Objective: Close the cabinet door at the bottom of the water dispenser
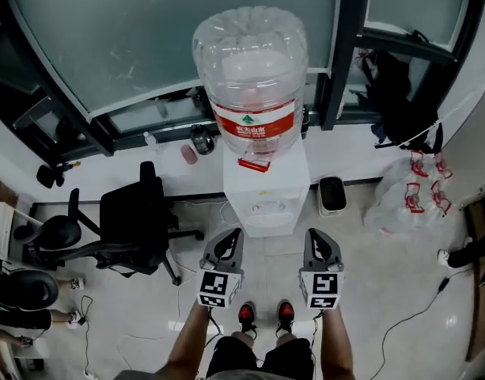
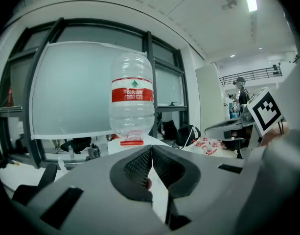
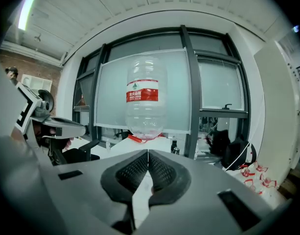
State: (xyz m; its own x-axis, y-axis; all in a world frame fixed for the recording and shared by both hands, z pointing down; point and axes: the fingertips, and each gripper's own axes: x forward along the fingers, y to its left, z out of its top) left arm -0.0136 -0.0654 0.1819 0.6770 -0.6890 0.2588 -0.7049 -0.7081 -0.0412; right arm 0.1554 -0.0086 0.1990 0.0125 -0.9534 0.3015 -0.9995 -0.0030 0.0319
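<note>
Jaws pressed together, empty, on your left gripper (image 1: pixel 233 236) and right gripper (image 1: pixel 312 236), side by side before the white box-shaped water dispenser (image 1: pixel 267 190) under its clear plastic bottle (image 1: pixel 251 70); its cabinet door is out of sight

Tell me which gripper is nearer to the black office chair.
Left. In the head view the left gripper sits just right of the office chair; the right gripper is farther right, on the far side of the left one.
</note>
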